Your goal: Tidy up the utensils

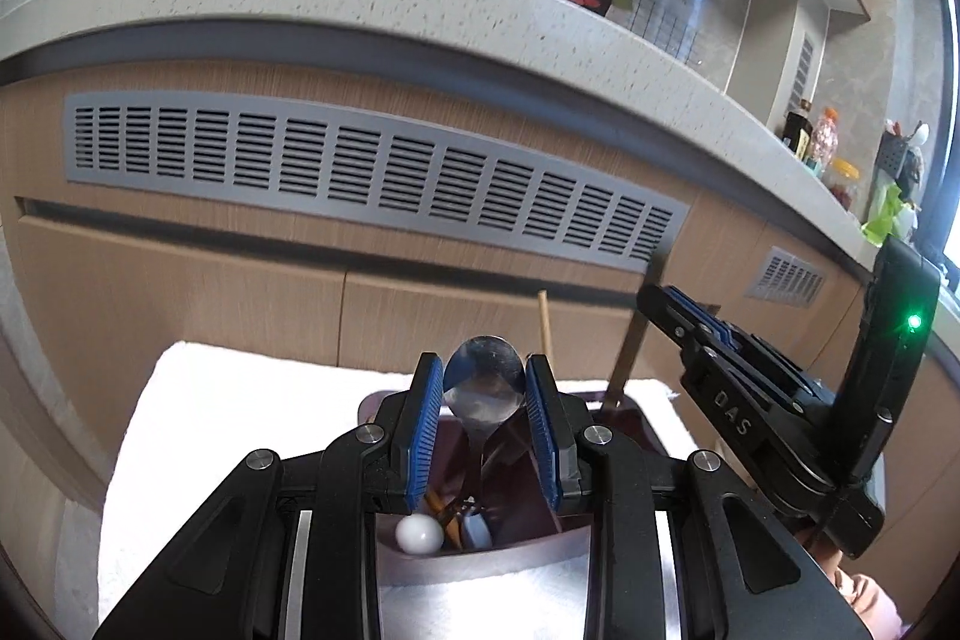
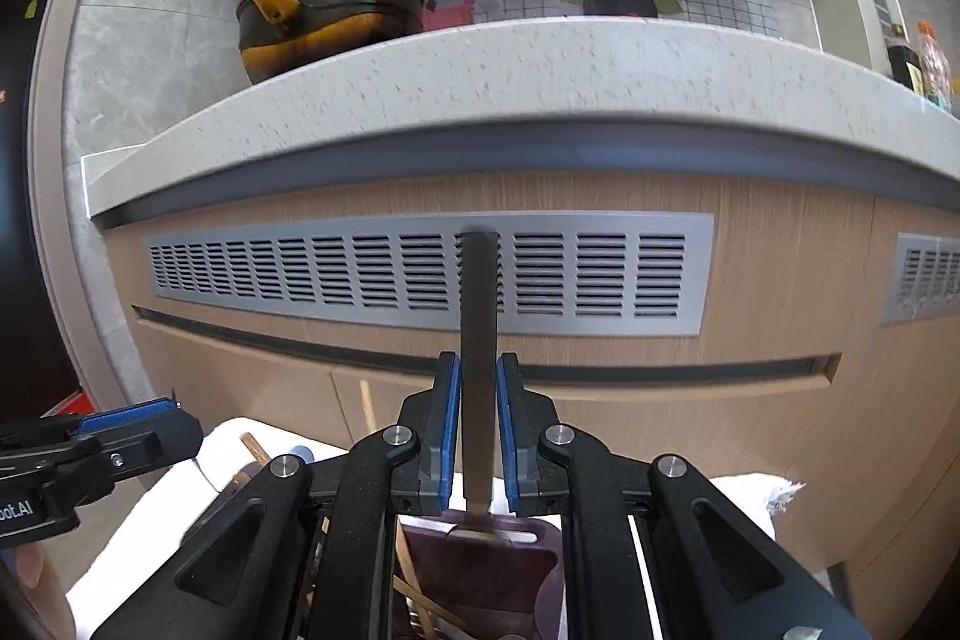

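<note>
My left gripper (image 1: 483, 376) is shut on a steel spoon (image 1: 485, 379), bowl up, its handle running down into a dark maroon utensil holder (image 1: 522, 484). The holder stands on a white towel (image 1: 240, 430) and also holds chopsticks (image 1: 543, 325) and a white-knobbed utensil (image 1: 419, 534). My right gripper (image 2: 478, 388) is shut on the dark handle of a flat utensil (image 2: 479, 340), upright above the holder (image 2: 480, 568). The right gripper also shows in the left wrist view (image 1: 690, 316), to the right of the holder.
A wooden cabinet front with a grey vent grille (image 2: 420, 274) stands close behind the towel. A speckled white countertop (image 2: 480, 70) above it carries a black and yellow pot (image 2: 324, 16) and bottles (image 2: 918, 58). The left gripper shows at the left edge (image 2: 120, 436).
</note>
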### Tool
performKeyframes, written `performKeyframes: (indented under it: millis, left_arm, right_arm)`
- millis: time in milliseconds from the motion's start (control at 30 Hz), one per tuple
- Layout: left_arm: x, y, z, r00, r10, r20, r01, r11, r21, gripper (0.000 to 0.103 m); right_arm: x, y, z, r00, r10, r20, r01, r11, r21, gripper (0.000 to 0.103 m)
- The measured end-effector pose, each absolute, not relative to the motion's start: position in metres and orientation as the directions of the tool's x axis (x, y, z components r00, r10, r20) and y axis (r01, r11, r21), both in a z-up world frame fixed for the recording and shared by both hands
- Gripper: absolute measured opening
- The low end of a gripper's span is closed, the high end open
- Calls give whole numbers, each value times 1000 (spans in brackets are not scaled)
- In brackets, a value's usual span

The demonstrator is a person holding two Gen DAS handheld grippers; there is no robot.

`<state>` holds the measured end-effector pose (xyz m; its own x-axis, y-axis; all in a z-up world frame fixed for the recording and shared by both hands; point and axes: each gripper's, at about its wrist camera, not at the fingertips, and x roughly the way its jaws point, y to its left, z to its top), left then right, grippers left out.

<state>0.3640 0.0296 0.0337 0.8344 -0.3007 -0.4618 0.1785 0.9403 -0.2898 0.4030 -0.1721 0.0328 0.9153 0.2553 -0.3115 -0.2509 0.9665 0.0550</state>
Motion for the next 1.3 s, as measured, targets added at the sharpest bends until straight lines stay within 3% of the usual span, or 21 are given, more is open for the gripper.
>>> performKeyframes:
  millis: [67,133,200,300,400,633,733,1000,1300]
  left_arm:
    - [361,32,31,827,-300,-476,172,940,-294,34]
    - [358,34,30,823,-290,-488,155,942,-298,53]
    - [350,37,31,829,-272,-489,135,946,-296,55]
    - [332,41,33,831,-242,-501,105,952,-286,58]
    - [305,43,34,837,-193,-511,55,961,-272,70]
    - [230,31,27,857,-80,-508,-5,986,-165,87]
    - [196,22,20,864,-30,-503,-20,995,-93,91]
    - [107,8,12,891,40,-452,-30,999,29,101]
    - [70,1,26,909,10,-416,-8,1000,7,103]
  right_arm:
    - [399,-173,27,904,257,-341,-253,966,56,19]
    - [393,-175,23,879,292,-377,-289,955,68,44]
    - [380,-177,21,876,290,-384,-289,955,62,54]
    - [360,-179,20,870,268,-414,-281,959,29,54]
    - [335,-183,20,858,251,-447,-273,962,17,58]
    - [252,-196,25,876,229,-424,-241,970,26,92]
    - [220,-206,24,871,233,-433,-225,972,70,102]
    - [155,-223,12,848,135,-513,-152,988,9,102]
    - [112,-233,13,859,69,-508,-92,996,-19,103]
